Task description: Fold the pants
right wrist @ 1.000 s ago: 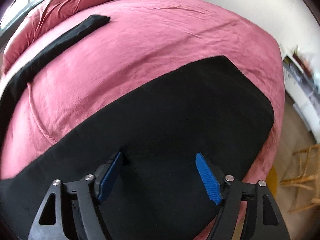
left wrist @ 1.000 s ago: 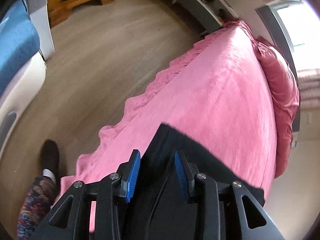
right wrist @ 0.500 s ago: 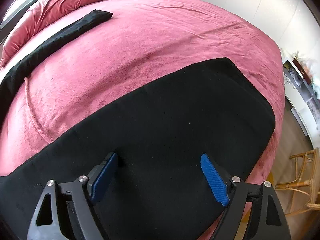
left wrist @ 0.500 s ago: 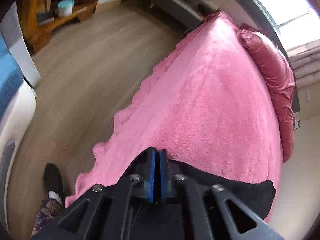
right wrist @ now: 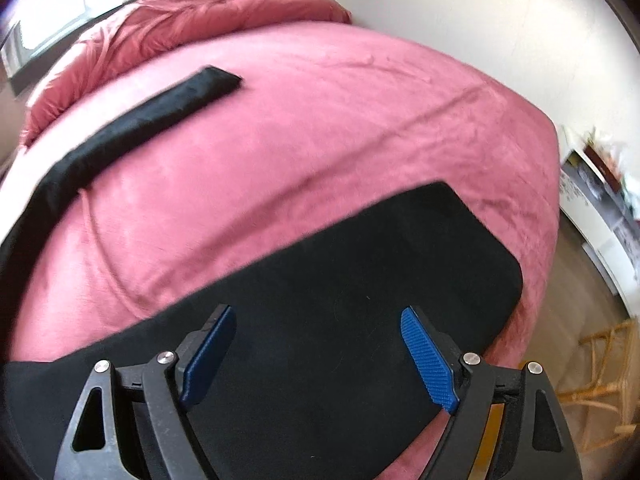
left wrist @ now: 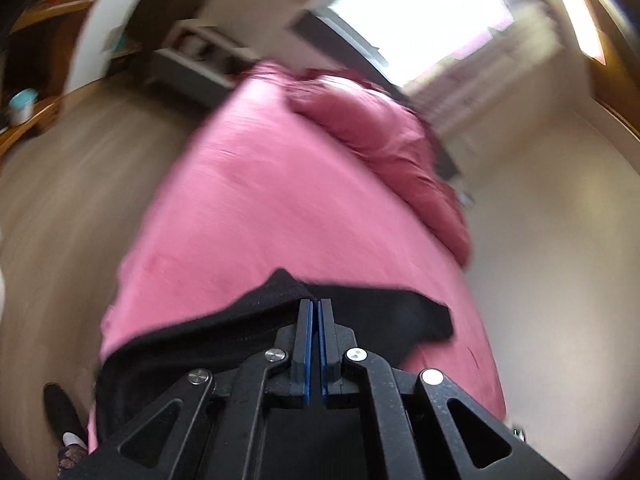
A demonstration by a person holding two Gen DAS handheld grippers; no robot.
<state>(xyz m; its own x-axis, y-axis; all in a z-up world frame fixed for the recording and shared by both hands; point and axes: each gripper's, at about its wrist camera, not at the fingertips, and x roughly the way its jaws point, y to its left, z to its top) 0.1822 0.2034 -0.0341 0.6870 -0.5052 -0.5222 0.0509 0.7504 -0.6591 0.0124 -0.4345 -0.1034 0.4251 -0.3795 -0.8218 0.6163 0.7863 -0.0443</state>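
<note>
Black pants [right wrist: 360, 280] lie spread on a pink bed [right wrist: 320, 120]. One leg [right wrist: 152, 116] stretches toward the pillow end at the upper left; the other wide part lies under my right gripper. My right gripper [right wrist: 316, 344] is open and hovers just above the black cloth, holding nothing. My left gripper [left wrist: 315, 312] is shut on an edge of the pants [left wrist: 360, 312] and holds it lifted above the pink bed [left wrist: 280, 200]. The pinched cloth bunches around the blue pads.
A crumpled pink duvet [left wrist: 384, 144] lies at the head of the bed under a bright window [left wrist: 420, 12]. Grey shelves [left wrist: 200, 68] and wooden floor [left wrist: 72, 184] are left of the bed. A white shelf [right wrist: 600, 216] and a rattan chair [right wrist: 600, 368] stand at the right.
My left gripper closed on the pants edge, then lifted and tilted upward; its view is blurred by motion. My right gripper stayed open over the pants, shifting slightly.
</note>
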